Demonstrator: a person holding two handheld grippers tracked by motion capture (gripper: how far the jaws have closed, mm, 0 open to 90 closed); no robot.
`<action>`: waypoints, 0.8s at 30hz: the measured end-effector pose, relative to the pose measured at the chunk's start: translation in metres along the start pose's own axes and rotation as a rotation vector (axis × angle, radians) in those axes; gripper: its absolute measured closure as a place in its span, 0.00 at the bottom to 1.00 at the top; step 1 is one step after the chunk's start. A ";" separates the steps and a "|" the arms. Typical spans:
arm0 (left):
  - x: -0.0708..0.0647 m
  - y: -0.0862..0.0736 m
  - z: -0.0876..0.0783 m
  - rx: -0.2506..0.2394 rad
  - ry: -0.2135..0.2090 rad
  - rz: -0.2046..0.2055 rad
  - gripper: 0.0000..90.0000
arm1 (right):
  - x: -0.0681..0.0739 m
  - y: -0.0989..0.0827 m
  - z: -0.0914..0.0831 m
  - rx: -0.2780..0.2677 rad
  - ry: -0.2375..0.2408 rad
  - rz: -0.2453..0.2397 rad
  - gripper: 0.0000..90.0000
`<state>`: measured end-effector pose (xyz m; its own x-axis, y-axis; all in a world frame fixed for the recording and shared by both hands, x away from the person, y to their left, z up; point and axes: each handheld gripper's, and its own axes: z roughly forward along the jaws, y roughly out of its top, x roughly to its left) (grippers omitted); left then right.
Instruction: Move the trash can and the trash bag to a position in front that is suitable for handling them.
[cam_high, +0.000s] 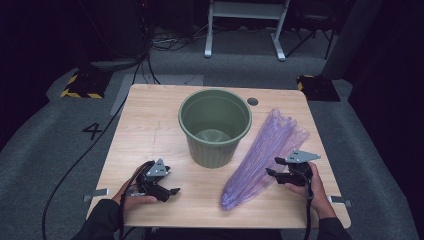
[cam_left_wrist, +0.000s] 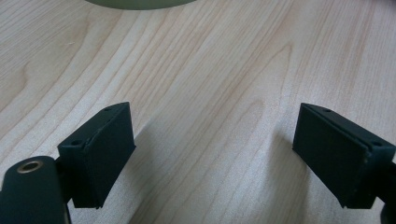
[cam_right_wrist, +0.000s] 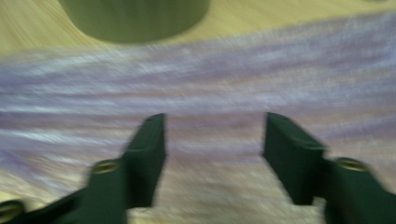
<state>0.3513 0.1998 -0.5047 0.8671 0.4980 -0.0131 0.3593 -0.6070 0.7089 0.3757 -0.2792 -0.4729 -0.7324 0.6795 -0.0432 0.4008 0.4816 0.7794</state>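
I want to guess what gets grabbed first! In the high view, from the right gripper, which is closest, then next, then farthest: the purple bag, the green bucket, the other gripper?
From the right gripper:
1. Purple bag, lying right beside its open jaws, on the table's right side.
2. Green bucket, standing upright mid-table, past the bag.
3. Left gripper, at the near left edge, jaws open over bare wood.

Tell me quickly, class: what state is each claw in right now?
Left claw: open, holding nothing, over bare table.
Right claw: open, holding nothing, over the purple bag.

Black fingers (cam_left_wrist: 100, 154), grey plates, dark sleeves (cam_high: 100, 222)
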 end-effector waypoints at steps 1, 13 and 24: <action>0.000 0.000 0.000 0.000 0.000 0.001 0.13 | 0.000 0.000 0.000 0.000 0.000 0.000 0.39; 0.000 0.000 0.000 0.000 -0.001 0.002 0.13 | 0.053 0.027 0.037 -0.006 0.187 -0.166 0.22; 0.000 0.000 0.000 0.000 0.000 0.002 0.13 | 0.066 0.021 0.062 0.044 0.221 -0.167 0.69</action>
<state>0.3514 0.1999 -0.5046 0.8681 0.4962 -0.0118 0.3573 -0.6082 0.7088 0.3704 -0.1899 -0.4978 -0.8904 0.4543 -0.0276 0.2848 0.6033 0.7450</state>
